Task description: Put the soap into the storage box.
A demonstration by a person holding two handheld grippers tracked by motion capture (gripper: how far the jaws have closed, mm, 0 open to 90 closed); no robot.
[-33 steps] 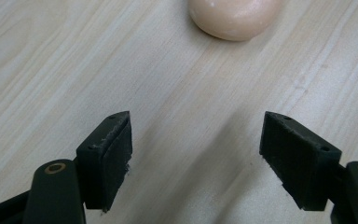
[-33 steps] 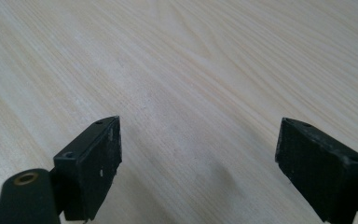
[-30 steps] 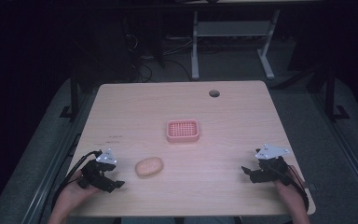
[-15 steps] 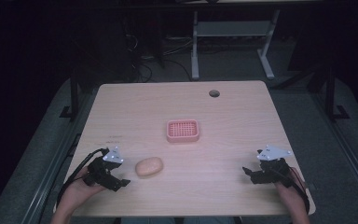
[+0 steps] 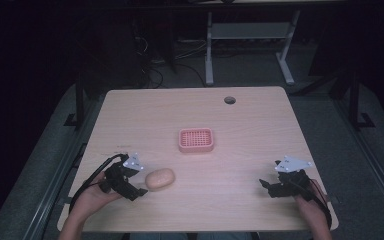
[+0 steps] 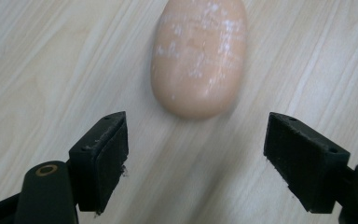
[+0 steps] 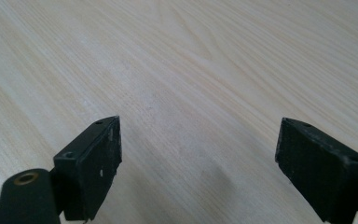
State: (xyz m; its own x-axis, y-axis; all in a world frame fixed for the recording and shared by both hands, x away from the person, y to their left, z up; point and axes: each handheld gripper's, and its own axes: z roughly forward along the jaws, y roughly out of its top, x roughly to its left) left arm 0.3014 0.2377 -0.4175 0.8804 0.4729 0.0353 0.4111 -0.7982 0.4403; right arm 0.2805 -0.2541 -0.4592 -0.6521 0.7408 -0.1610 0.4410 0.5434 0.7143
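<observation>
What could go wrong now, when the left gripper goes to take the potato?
1. The potato is rounded and lies loose on the table; the open left gripper is not yet around it, so a push might roll it away.
2. Its smooth skin may slip from the flat pads.
3. The pink basket sits apart, so a weak grip could drop it on the way.

Left gripper (image 6: 193, 158) jaws spread wide, just short of the tan oval bun (image 6: 198, 56) on table (image 6: 37, 60)
</observation>
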